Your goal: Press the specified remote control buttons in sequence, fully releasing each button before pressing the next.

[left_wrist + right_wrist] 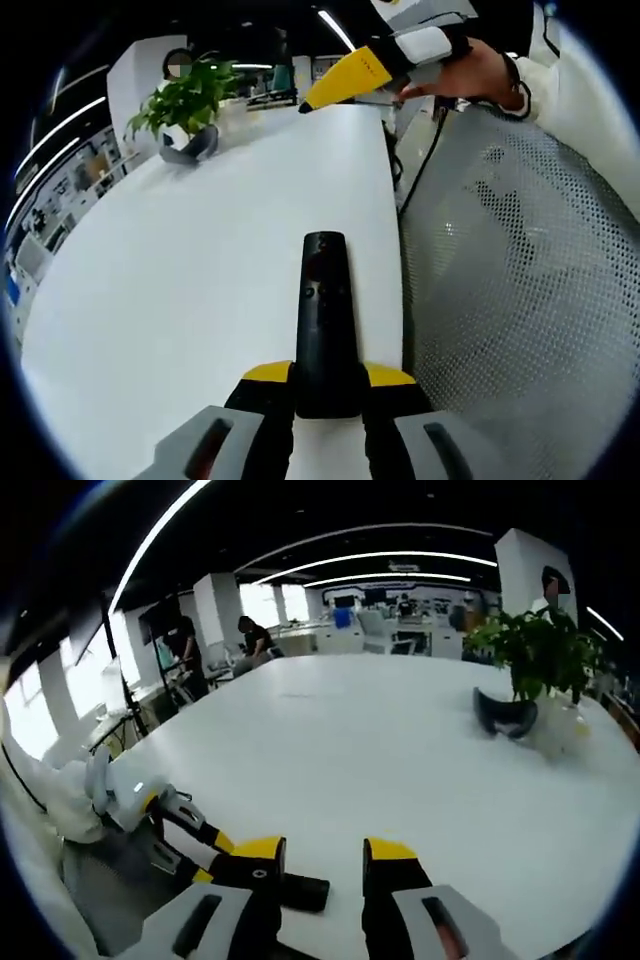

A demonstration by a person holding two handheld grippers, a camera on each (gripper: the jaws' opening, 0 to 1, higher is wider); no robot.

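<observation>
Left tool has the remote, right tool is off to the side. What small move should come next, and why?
Probably bring the right tool in over the remote, tips toward the buttons. The left tool is shut on the remote's near end, holding it over the white table, while the right tool is open and well apart from it, near the table's far edge in the left gripper view, so no button can be pressed yet.

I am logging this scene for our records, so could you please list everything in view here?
remote control: one, black, lying on the table, its near end between the left gripper's jaws
table: one, white, long
potted plant: one, green leaves, on the table
headphones: one pair, dark, beside the plant
mesh chair: one, grey, beside the table
people: two, dark clothes, background
left gripper: yellow-tipped, shut on remote control
right gripper: yellow-tipped, open
hand: holding right gripper
</observation>
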